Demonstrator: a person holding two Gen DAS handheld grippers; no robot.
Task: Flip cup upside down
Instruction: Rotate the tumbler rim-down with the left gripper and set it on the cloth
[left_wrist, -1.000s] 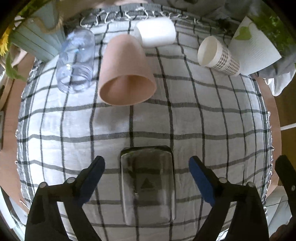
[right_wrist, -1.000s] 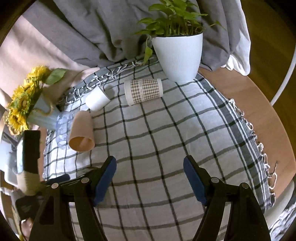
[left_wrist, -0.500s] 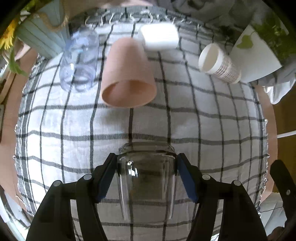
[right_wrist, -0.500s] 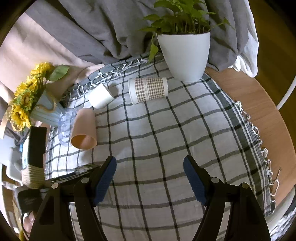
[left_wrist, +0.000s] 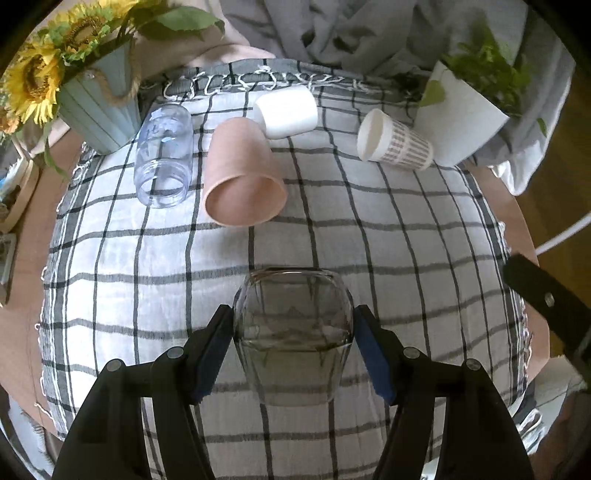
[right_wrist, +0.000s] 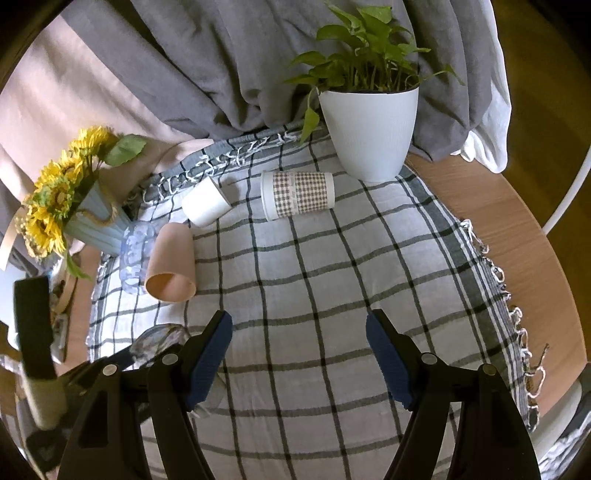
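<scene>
- Left gripper (left_wrist: 293, 345) is clamped on the glass (left_wrist: 291, 332) — pads pressing both sides, at 6 o'clock of the cloth (left_wrist: 388, 236).
- Right gripper (right_wrist: 299, 350) gapes wide, holding nothing.
- Pink cup (left_wrist: 240, 181) lies at 11 o'clock from the glass.

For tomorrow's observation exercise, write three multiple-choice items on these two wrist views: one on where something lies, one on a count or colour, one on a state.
1. Where does the pink cup lie?
A. between the clear plastic jar and the small white cup
B. beside the white plant pot
C. on bare wood

2. How many cups or jars lie on their sides on the checked cloth, leaving out the held one?
A. two
B. four
C. six

3. What is the left gripper doing?
A. hanging open
B. shut on the clear glass cup
C. shut on the pink cup

Key: 1 A, the jar is on its left and the white cup at its far right; 2 B, jar, pink, white and gingham paper cup; 3 B, both blue pads press the glass's sides, while the right gripper is open.
</scene>
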